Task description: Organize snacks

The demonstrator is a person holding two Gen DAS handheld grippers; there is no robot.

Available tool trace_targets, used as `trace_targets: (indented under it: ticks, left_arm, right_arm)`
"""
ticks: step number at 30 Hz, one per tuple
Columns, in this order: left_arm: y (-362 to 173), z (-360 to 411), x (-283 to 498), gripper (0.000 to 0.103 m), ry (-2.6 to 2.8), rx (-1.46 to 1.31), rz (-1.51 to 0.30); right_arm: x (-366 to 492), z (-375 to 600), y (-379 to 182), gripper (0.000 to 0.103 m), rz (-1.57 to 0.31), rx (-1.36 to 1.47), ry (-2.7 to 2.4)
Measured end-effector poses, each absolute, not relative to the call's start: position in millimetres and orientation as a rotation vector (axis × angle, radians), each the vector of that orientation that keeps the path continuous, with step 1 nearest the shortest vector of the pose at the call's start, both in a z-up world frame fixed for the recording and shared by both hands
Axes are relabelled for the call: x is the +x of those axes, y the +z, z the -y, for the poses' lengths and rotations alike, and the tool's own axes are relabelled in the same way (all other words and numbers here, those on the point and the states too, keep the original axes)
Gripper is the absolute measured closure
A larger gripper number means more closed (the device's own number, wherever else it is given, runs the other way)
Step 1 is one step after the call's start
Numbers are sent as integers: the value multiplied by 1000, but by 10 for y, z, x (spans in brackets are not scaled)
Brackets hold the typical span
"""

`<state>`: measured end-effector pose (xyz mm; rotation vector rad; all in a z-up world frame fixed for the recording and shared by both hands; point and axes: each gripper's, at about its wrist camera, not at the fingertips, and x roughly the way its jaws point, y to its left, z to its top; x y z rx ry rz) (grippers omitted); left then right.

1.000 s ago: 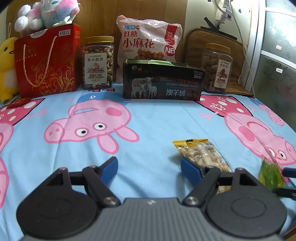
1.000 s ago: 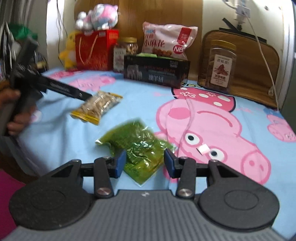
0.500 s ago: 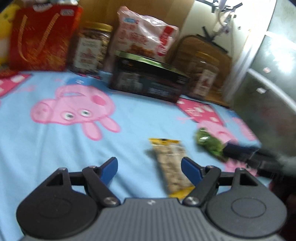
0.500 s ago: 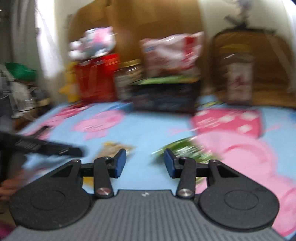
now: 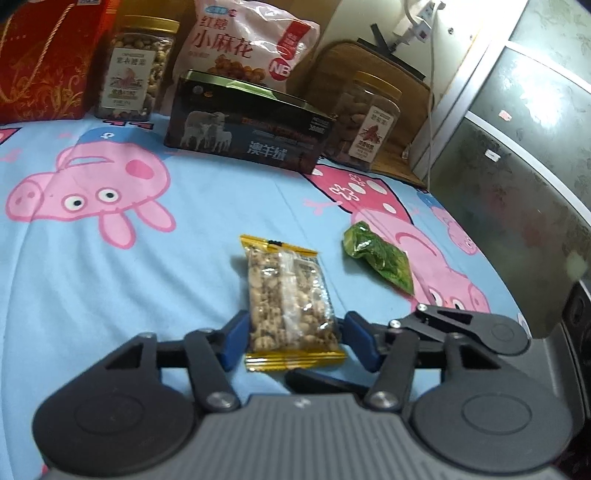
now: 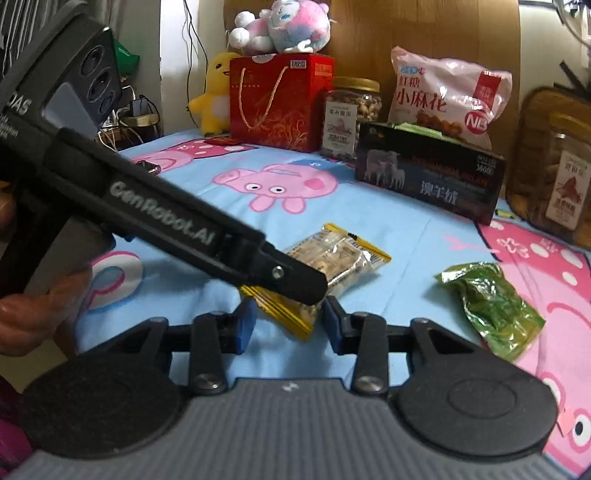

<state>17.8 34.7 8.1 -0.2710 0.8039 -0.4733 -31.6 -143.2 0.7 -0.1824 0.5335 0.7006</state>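
Observation:
A clear peanut snack pack (image 5: 286,295) with yellow end seals lies on the blue cartoon-pig sheet (image 5: 147,277). My left gripper (image 5: 295,332) is closing around its near end: the left pad touches the pack's edge and the right pad stands a sliver off. In the right wrist view the left gripper's black finger (image 6: 288,280) covers that end of the peanut pack (image 6: 332,251). My right gripper (image 6: 288,325) hovers just behind, its jaws closing slightly; the yellow seal shows in the gap, untouched. A crumpled green snack pack (image 5: 380,258) (image 6: 491,306) lies to the right.
Along the back stand a red gift bag (image 6: 277,99), a nut jar (image 6: 351,114), a pink snack bag (image 6: 447,96), a dark tin box (image 6: 428,177) and a second jar (image 5: 365,125). Plush toys (image 6: 280,26) sit on the bag. A hand (image 6: 33,306) holds the left gripper.
The left gripper swung right to straddle the peanut pack and narrowed its jaws. The right gripper left the green pack and moved left, behind the left gripper.

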Motion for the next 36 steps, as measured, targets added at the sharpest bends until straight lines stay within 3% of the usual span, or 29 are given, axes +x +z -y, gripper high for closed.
trace_targets:
  ticks: [3,14,20,24,30,36]
  left_arm:
    - [69,-394,185,59,-462,-305,-809]
    - [83,-292,137,53,-451,-279,-806]
    - [82,-283,137,50,-452,-284,-805]
    - [83,-276,142,42,-465,-284,-804]
    - [81,-248,131,37,-476,-271,-798]
    - [78,-304,166,37,-496,-302,-810]
  right_arm:
    - [-301,1483,-32,60,-522,-146,691]
    - [-342,1547,-42,54,-503,-140,636]
    - [-347,1564,-68,40,-496,-137,605]
    - [-320,1581,-98,19,-517,-107,587]
    - [-323,1591,-108,7,-527,-89,601]
    - [-371,1553,-90,5,-538,-125,622]
